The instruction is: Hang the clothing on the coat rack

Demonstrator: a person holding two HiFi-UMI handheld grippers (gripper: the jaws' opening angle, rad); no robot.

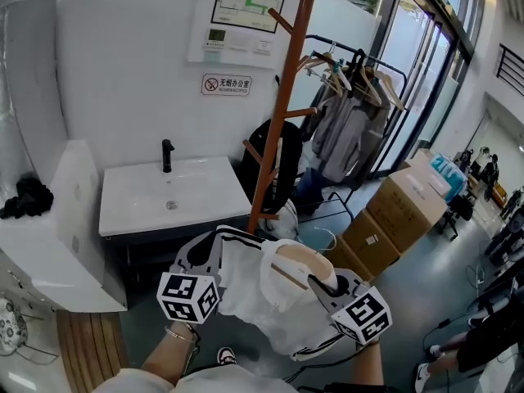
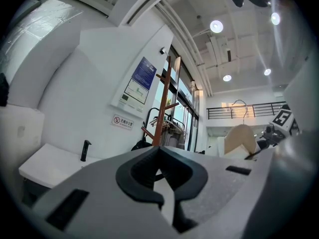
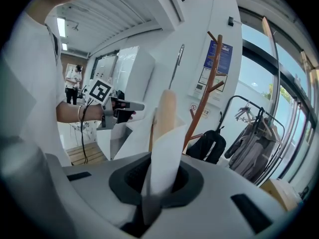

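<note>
White striped garment [image 1: 246, 293], draped over a wooden hanger [image 1: 296, 266], was held up between my two tongs, just in front of the orange coat rack [image 1: 282, 97]. My right gripper [image 3: 155, 185] was clamped nearly closed on its white fabric. My left gripper [image 2: 160, 176] seemed pinched on its striped edge.

grey left gripper [image 1: 210, 247], marker cube [image 1: 187, 296], bracelet [image 1: 178, 332]

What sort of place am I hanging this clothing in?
Likely a workplace entrance or utility area rather than a home: a white rectangular washbasin, a black metal garment rail of hangered jackets, and brown cardboard boxes by tall glass doors.
</note>
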